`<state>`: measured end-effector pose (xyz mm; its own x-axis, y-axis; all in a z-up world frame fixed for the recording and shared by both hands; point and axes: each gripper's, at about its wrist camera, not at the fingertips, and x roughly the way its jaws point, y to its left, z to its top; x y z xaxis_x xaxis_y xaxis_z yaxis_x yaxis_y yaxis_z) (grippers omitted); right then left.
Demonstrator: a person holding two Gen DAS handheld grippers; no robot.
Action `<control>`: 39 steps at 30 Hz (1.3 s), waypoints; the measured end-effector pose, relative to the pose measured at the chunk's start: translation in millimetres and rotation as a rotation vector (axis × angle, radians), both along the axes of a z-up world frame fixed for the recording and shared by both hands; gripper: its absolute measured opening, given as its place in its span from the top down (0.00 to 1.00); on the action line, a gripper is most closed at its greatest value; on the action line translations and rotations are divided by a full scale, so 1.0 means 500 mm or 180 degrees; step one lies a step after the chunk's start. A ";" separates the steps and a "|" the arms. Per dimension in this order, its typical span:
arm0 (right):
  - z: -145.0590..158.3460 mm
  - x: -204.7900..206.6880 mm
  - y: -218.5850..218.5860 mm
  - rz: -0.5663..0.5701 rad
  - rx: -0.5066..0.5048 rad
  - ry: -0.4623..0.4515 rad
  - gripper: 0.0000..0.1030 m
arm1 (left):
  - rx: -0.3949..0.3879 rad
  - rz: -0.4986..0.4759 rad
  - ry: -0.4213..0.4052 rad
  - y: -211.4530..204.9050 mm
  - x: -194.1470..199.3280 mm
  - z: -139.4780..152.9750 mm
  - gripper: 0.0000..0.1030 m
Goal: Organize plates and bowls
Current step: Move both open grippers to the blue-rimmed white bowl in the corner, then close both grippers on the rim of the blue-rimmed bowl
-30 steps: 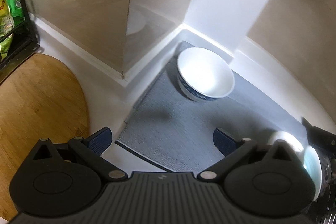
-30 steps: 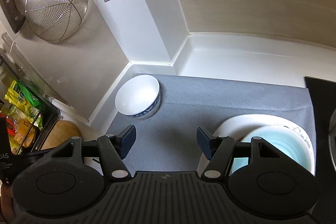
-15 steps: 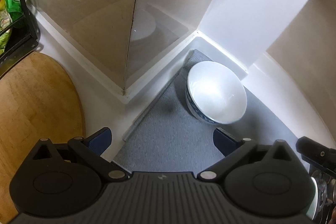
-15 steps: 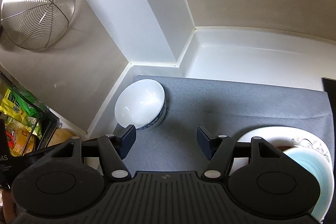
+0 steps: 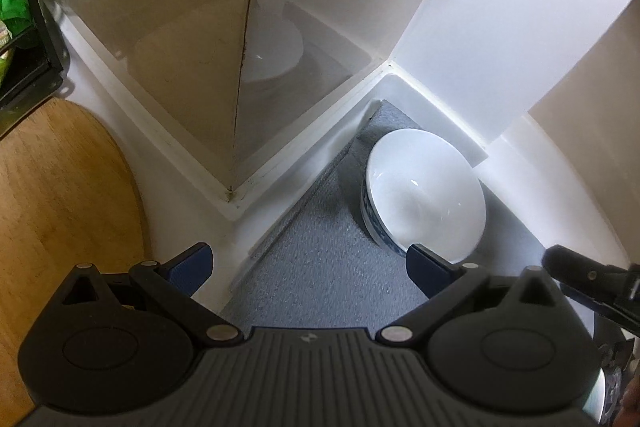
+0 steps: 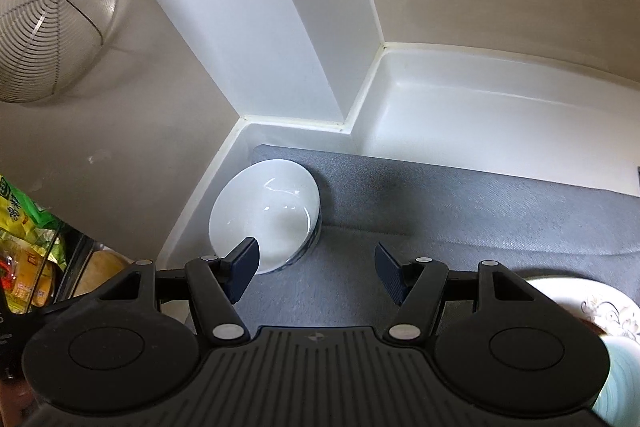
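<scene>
My left gripper [image 5: 308,269] spread wide and empty above the grey mat [image 5: 332,267], my right gripper [image 6: 316,271] likewise wide and empty, patterned plate [image 6: 592,303] at lower right, white bowl [image 6: 266,215] upright on the mat's far corner, worktop [image 6: 460,115] beyond.

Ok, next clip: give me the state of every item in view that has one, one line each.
white bowl: upright, empty, on the mat's far left corner
grey mat: laid flat on the counter
left claw: open, holding nothing
right claw: open, holding nothing
patterned plate: on the mat, a pale blue dish on it
wire strainer: hanging on the wall
</scene>
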<state>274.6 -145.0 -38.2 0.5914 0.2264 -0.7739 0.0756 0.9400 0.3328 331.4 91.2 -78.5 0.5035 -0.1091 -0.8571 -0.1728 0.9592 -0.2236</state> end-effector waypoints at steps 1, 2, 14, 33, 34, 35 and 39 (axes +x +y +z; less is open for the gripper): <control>-0.003 0.006 0.001 -0.0003 -0.0012 0.0014 0.35 | -0.0015 0.0025 0.0005 0.001 0.002 -0.002 0.00; -0.006 0.011 0.003 -0.0013 -0.0016 0.0023 0.35 | -0.0029 0.0046 0.0008 0.003 0.004 -0.004 0.00; -0.064 0.083 0.013 -0.0122 0.0004 0.0273 0.35 | 0.0014 0.0144 -0.0016 -0.028 0.048 -0.038 0.00; -0.126 0.157 0.027 -0.0223 -0.0002 0.0473 0.36 | -0.0360 0.0451 0.0308 -0.001 0.104 -0.090 0.00; -0.129 0.160 0.027 -0.0228 -0.0002 0.0486 0.36 | -0.0370 0.0463 0.0317 -0.002 0.107 -0.093 0.00; -0.132 0.162 0.029 -0.0226 0.0000 0.0497 0.36 | -0.0379 0.0477 0.0326 -0.003 0.109 -0.096 0.00; -0.142 0.173 0.035 -0.0219 -0.0031 0.0514 0.36 | -0.0416 0.0540 0.0383 0.000 0.121 -0.106 0.00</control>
<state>361.1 -127.5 -109.0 0.4730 0.1818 -0.8621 0.1917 0.9338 0.3021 392.1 91.1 -131.7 0.4191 -0.1456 -0.8962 -0.3619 0.8784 -0.3120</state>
